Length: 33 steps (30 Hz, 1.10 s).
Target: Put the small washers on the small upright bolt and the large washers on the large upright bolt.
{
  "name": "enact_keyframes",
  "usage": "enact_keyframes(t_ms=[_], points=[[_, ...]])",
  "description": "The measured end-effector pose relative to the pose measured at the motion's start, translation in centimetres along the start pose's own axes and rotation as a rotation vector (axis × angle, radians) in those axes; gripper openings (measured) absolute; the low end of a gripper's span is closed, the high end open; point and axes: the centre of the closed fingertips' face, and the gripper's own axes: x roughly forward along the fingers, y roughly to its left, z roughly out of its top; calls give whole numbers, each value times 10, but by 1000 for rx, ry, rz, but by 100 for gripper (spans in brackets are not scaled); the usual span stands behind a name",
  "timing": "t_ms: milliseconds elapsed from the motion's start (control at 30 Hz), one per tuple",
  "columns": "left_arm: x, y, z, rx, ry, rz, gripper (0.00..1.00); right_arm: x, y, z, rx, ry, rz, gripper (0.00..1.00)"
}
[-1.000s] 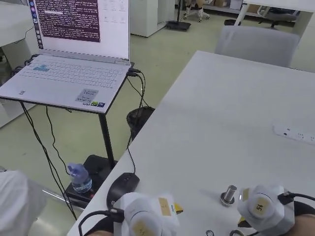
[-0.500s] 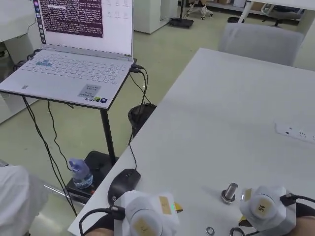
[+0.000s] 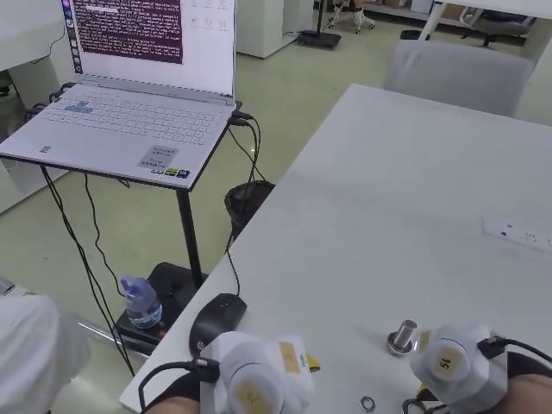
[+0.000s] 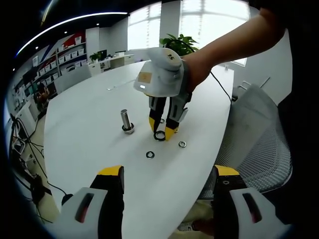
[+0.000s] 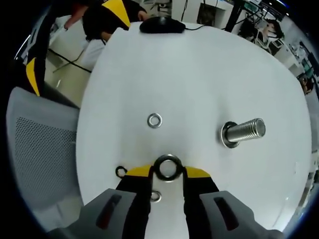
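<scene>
An upright steel bolt [image 3: 402, 336] [image 4: 125, 121] [image 5: 242, 132] stands on the white table [image 3: 397, 198] with a ring at its base. My right gripper [image 5: 168, 172] [image 4: 162, 133] [image 3: 424, 398] is shut on a large washer [image 5: 168, 168] [image 4: 160, 135], just above the table and a short way from the bolt. A small washer [image 5: 154, 120] [image 4: 150, 155] [image 3: 368, 403] lies loose in front of it, another small washer [image 4: 182, 144] beside its jaws. My left gripper [image 4: 169, 172] [image 3: 285, 379] is open and holds nothing, near the table's edge.
A black mouse [image 3: 216, 323] [image 5: 160, 25] with its cable sits by the table's near corner. A white power strip [image 3: 517, 233] lies at the right. Off the table stand a laptop on a stand [image 3: 138, 121], a water bottle [image 3: 140, 302] and a grey chair [image 3: 453, 73].
The head camera has shifted a little. The right gripper has sunk slightly lower by the bolt; the left gripper stays about where it was.
</scene>
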Motion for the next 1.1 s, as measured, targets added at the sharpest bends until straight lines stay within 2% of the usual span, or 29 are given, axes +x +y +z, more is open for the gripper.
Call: enact_keyframes(t_ms=[233,533,633,933,1100], points=[[0,-1,2,-1,-5,1,71,0,-1,-1,-14,-2,0,22],[-1,-2,3,3,0,4,71,-2,0,0,12,-13,17,21],[-1,-3,4,3,-3,4,71,-4,-2,-5,25,-2,15,21],[0,-3,5,8,-1,5,71,-23,-8,-12,68,-6,31,21],[3,-5,3,7,7,-5,71,-38,-10,-8,74,-10,32,21]])
